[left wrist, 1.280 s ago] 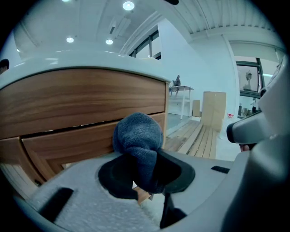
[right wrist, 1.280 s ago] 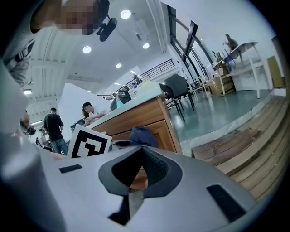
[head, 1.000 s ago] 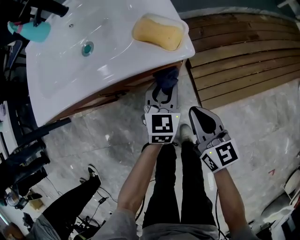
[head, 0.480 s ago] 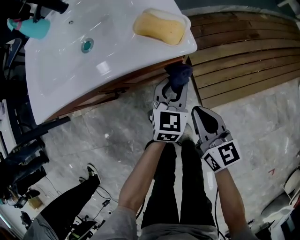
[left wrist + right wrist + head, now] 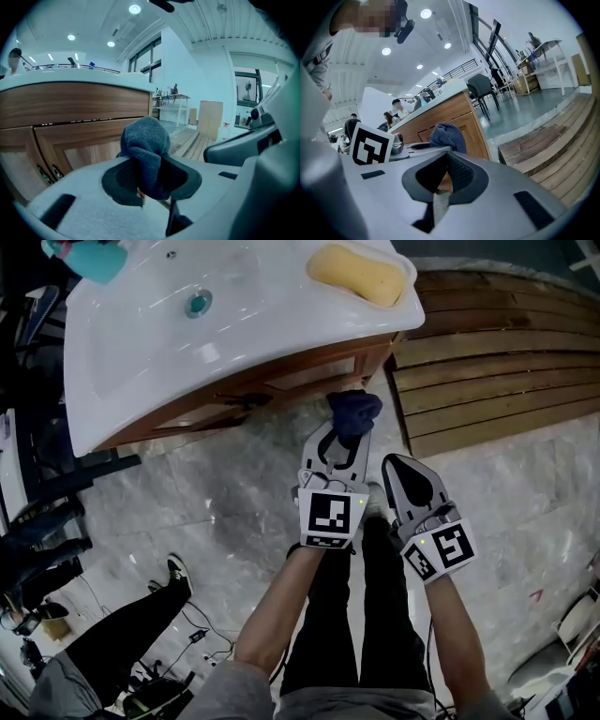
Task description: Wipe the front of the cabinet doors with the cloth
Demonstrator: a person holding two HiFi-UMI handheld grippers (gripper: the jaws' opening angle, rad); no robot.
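Head view: cloth (image 5: 354,410) by cabinet door (image 5: 317,375)
Left gripper (image 5: 348,430) clamps the blue cloth; right gripper (image 5: 395,463) hangs beside it, jaws together

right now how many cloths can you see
1: a dark blue cloth, clamped in the left gripper just in front of the cabinet's right end. More may be hidden.

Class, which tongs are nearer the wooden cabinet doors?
Left. The left tongs, shut on the blue cloth, sit close in front of the cabinet doors; the right tongs sit farther back, to the right.
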